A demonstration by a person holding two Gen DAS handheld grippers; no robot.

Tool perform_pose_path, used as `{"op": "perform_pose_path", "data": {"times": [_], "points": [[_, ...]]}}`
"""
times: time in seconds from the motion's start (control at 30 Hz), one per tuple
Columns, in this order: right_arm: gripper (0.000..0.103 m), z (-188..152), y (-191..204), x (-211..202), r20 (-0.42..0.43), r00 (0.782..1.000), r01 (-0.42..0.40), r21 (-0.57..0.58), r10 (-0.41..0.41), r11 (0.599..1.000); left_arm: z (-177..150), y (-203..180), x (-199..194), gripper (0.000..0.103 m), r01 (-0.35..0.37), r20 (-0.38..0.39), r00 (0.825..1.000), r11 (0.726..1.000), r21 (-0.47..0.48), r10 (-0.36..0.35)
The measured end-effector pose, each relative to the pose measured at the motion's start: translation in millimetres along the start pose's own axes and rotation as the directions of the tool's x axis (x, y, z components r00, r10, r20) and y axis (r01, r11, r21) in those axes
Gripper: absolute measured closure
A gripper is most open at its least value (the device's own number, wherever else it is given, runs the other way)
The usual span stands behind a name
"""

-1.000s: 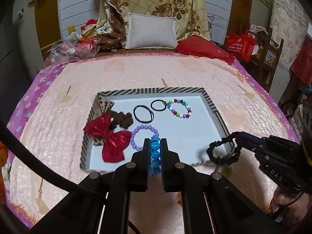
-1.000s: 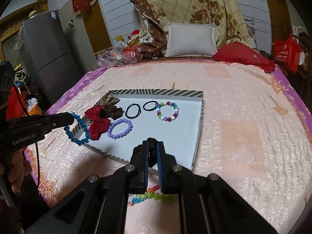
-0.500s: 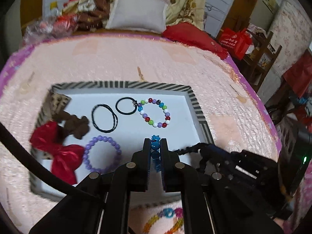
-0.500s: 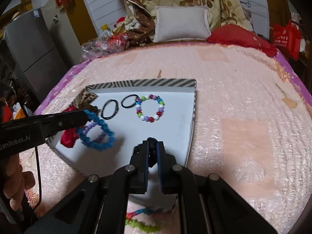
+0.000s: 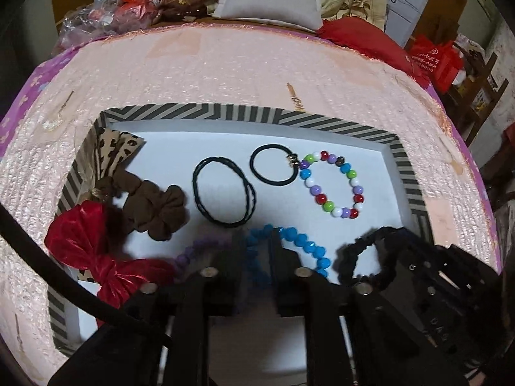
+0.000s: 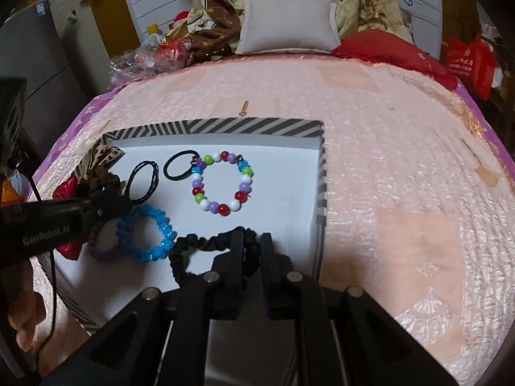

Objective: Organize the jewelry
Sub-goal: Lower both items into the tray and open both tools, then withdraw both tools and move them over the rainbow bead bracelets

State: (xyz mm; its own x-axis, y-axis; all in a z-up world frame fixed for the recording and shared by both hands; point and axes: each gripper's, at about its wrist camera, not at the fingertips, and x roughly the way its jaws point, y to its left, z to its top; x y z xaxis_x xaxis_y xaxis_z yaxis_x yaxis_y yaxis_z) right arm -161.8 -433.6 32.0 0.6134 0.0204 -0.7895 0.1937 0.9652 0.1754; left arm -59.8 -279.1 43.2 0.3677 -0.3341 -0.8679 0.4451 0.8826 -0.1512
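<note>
Opening left gripper [image 5: 256,251]: jaws parting, blue bracelet [image 5: 302,244] between them, lying on the tray floor.
Right gripper [image 6: 251,251]: jaws opening; black scrunchie [image 6: 206,247] between them, resting in the tray; contact with the pads cannot be told.
Tray [image 5: 244,112]: striped rim, sits on the bed [image 6: 402,128].
Tray contents: multicoloured bracelet [image 6: 222,183], hair ties [image 5: 222,193], red bow [image 5: 93,251].

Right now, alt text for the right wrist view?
The right gripper, jaws opening, has a black scrunchie between its fingers over a striped tray on a pink bed cover. At left the left gripper, also opening, is at a blue bracelet lying in the tray, below a multicoloured bead bracelet and two black hair ties.
</note>
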Motion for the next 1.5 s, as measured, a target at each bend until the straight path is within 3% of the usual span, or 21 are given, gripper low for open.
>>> {"op": "perform_pose_path", "data": {"times": [0.17, 0.37, 0.53, 0.97, 1.5], "points": [[0.057, -6, 7, -14, 0.037, 0.999, 0.012, -0.016, -0.011, 1.000, -11, 2, -6, 0.078, -0.022, 0.011, 1.000, 1.000, 0.018, 0.022], [0.056, -20, 10, -46, 0.087, 0.996, -0.007, -0.012, 0.008, 1.000, -30, 4, -33, 0.078, -0.050, 0.085, 0.995, 0.999, 0.021, 0.048], [0.050, -43, 14, -74, 0.117, 0.993, -0.008, -0.016, 0.010, 1.000, -49, 5, -57, 0.078, -0.073, 0.137, 0.988, 0.997, 0.021, 0.070], [0.046, -95, 27, -120, 0.121, 0.993, -0.005, -0.060, 0.013, 0.998, -108, -8, -100, 0.078, -0.123, 0.212, 0.971, 0.990, 0.063, 0.107], [0.046, -137, 18, -130, 0.070, 0.997, 0.011, -0.047, -0.008, 0.999, -151, 1, -111, 0.078, -0.082, 0.178, 0.981, 0.996, 0.029, 0.076]]}}
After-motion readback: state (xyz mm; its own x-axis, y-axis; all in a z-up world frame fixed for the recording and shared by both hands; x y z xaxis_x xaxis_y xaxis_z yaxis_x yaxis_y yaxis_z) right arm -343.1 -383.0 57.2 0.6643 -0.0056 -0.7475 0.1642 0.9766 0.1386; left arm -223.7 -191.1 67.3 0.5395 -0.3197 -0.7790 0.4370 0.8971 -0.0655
